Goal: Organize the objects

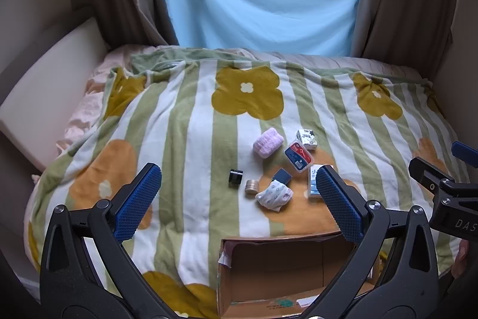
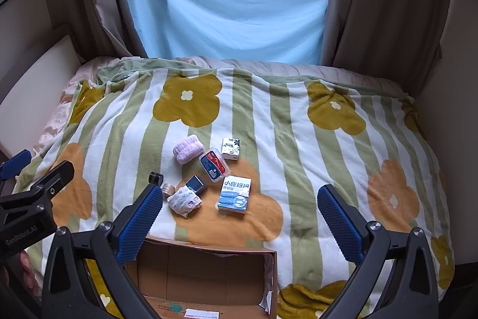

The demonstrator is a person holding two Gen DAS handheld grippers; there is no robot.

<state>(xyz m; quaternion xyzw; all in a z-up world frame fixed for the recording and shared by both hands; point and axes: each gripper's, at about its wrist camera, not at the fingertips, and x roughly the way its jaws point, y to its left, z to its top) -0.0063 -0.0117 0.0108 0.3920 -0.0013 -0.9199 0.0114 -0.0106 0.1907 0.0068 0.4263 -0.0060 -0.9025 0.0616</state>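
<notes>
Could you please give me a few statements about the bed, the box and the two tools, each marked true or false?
1. Both the left tool and the right tool stand open and hold nothing. True.
2. The cardboard box is full of items. False: only a paper slip shows on its floor.
3. The pink rolled cloth lies on the blanket. True.
4. The blue-and-white packet is inside the box. False: it lies on the blanket.

blanket (image 2: 298, 139): soft fleecy cloth
box (image 2: 209, 268): matt brown cardboard
pink roll (image 2: 188, 149): ribbed knit cloth
gripper pads (image 2: 140, 217): blue knurled rubber
</notes>
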